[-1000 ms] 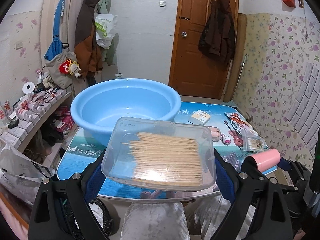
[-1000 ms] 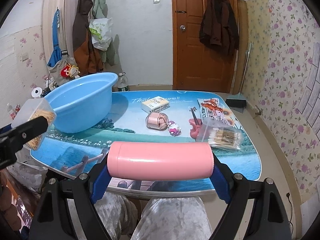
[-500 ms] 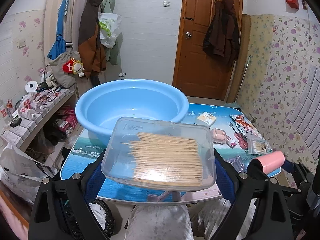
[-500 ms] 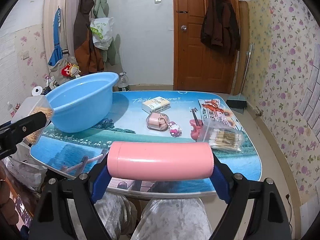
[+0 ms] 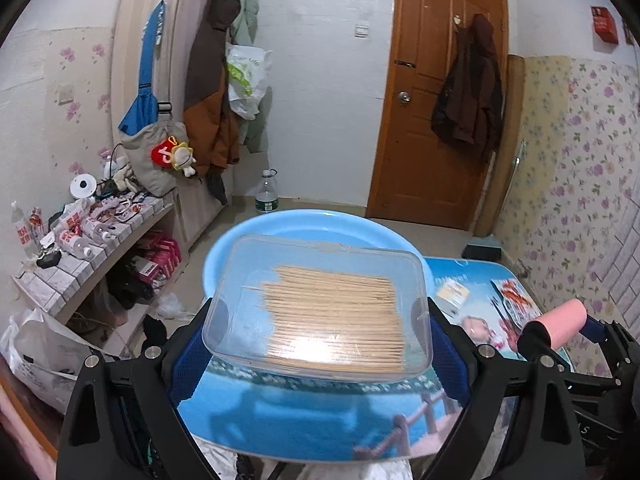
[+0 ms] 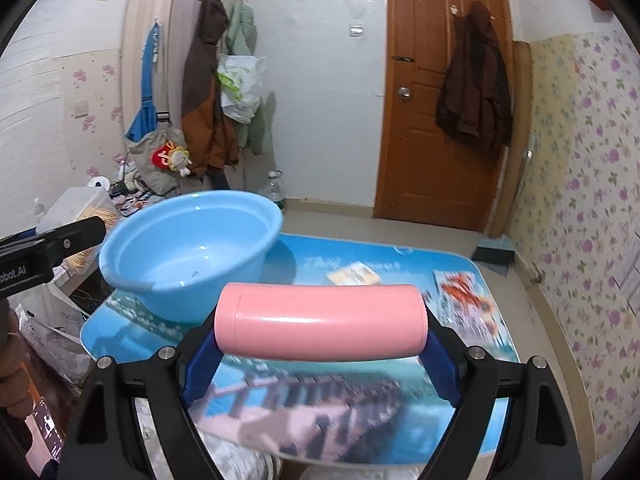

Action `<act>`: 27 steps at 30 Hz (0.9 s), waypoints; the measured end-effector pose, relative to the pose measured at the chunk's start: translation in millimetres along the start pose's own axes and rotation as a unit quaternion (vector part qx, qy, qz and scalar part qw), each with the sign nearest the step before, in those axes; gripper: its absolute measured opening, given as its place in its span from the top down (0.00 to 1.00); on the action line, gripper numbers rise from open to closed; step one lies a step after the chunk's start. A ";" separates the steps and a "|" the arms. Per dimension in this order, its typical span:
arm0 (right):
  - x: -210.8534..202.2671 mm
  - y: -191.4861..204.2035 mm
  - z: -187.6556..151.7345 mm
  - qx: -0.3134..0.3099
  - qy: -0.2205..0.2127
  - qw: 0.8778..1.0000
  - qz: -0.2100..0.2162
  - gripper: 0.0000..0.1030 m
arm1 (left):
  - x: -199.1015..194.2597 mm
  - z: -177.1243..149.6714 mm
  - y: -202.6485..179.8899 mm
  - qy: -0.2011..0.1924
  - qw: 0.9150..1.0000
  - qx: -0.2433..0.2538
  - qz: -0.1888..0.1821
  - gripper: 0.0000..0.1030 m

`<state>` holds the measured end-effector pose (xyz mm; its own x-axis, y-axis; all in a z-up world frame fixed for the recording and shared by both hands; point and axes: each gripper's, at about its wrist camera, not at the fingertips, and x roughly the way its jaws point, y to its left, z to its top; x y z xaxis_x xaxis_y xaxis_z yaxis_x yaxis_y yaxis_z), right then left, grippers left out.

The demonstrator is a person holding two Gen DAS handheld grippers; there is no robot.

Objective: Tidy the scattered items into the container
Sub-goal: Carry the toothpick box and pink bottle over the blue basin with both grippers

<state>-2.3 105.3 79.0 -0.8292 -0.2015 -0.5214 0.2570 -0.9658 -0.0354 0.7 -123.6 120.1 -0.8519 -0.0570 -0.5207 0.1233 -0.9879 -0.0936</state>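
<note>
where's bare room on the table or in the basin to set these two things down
The blue basin looks bare inside. The table is free beside the basin up to the small yellow box. The right edge holds a printed packet.

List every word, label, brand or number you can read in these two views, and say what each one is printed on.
"bbot.AI", first letters cut off at the picture's edge: on the left claw's black arm, seen in the right wrist view.
Cursive writing on the blue tabletop: blurred, unreadable.
Yellow-and-white box on the table: print too blurred.
Red sign high on the wall: too small.
Packets on the tiled shelf: too small.
</note>
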 end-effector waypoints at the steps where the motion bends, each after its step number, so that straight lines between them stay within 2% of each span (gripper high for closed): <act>1: 4.2 4.3 5.5 -0.007 -0.001 1.000 0.003 0.15 | 2.7 3.0 3.7 0.000 1.000 0.000 0.003 0.09; 9: 34.9 37.2 49.2 -0.042 -0.009 0.999 0.032 0.15 | 25.9 26.2 26.7 0.009 1.000 0.016 0.018 0.09; 13: 53.6 58.7 63.8 -0.060 -0.011 0.997 0.048 0.15 | 39.7 33.5 30.9 0.009 1.000 0.026 0.013 0.09; 19: 84.5 75.0 69.5 -0.064 0.007 0.996 0.053 0.15 | 72.1 36.2 33.5 0.029 0.999 0.032 0.003 0.09; 27: 117.1 67.6 71.0 -0.054 0.027 0.997 0.041 0.15 | 117.7 23.0 32.1 0.070 0.997 0.040 -0.002 0.09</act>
<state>-117.3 4.8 76.0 -0.7767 -0.2665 -0.5707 0.3766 -0.9228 -0.0817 -107.3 -165.3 75.4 -0.7720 -0.0376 -0.6345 0.0739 -0.9968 -0.0308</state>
